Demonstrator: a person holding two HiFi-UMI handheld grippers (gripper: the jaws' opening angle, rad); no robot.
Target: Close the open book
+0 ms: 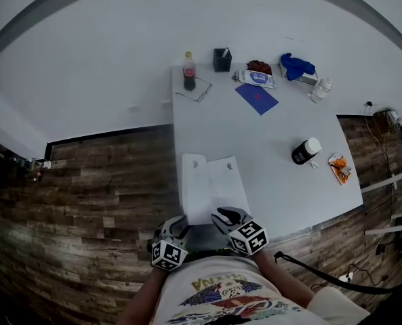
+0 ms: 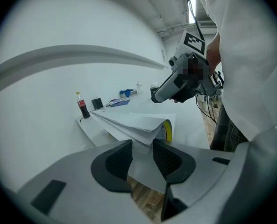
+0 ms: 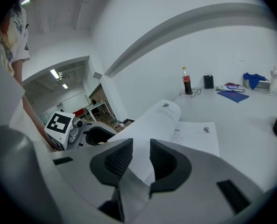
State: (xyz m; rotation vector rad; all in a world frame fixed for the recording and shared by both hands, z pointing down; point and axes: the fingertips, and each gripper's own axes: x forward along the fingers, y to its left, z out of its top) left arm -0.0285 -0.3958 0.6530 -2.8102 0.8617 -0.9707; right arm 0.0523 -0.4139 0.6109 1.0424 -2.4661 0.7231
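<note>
The open book lies with white pages up at the near edge of the white table. Its left pages bulge upward, and a yellow cover edge shows under the stack. My left gripper sits just off the table's near edge by the book's near left corner, its jaws a little apart with nothing between them. My right gripper hovers over the book's near right corner. Its jaws also stand slightly apart, with a page showing behind the gap.
At the far end of the table stand a cola bottle, glasses, a black box, a blue booklet, a blue cloth and a clear bottle. A black jar and an orange packet sit to the right.
</note>
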